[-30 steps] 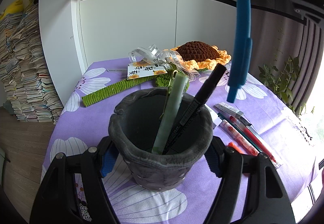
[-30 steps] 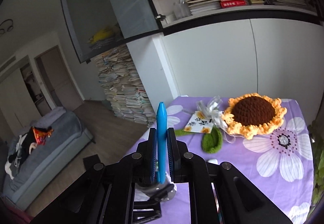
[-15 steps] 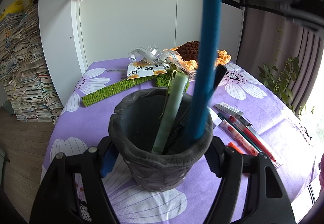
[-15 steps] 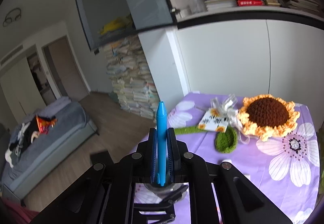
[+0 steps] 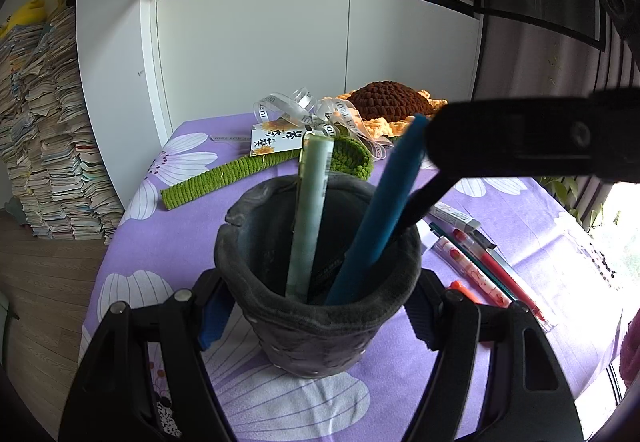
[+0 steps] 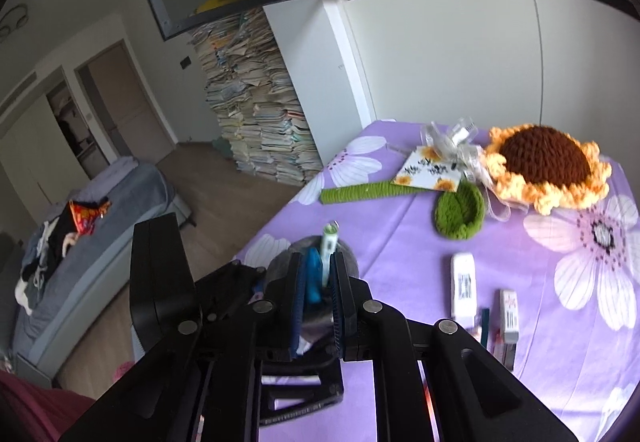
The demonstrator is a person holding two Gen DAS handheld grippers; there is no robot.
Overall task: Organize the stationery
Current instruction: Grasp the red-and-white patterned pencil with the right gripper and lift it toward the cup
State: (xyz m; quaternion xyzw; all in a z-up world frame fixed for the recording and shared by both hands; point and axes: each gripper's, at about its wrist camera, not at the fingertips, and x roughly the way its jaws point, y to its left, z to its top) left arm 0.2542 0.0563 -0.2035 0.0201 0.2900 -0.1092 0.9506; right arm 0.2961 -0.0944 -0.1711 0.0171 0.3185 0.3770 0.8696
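Observation:
A dark grey pen holder (image 5: 316, 326) stands on the purple flowered tablecloth, and my left gripper (image 5: 318, 306) is shut on its sides. Inside it lean a pale green pen (image 5: 310, 214), a black pen (image 5: 420, 202) and a blue pen (image 5: 380, 218). My right gripper (image 5: 436, 146) hangs over the holder's right rim, shut on the blue pen's upper end. In the right wrist view that blue pen (image 6: 314, 274) sits between the right gripper's (image 6: 318, 282) pads, with the green pen (image 6: 329, 246) and the holder's rim (image 6: 280, 266) just beyond.
Several loose pens (image 5: 480, 262) and a small white box (image 5: 456, 216) lie to the right of the holder. A crochet sunflower (image 5: 384, 104) with a green stem (image 5: 224, 178) and a ribboned card lies at the back. The table's left edge drops to the floor beside stacked books (image 5: 48, 146).
My right gripper came down with the blue pen, whose lower end went from above the table into the holder. The left gripper and the holder stayed put.

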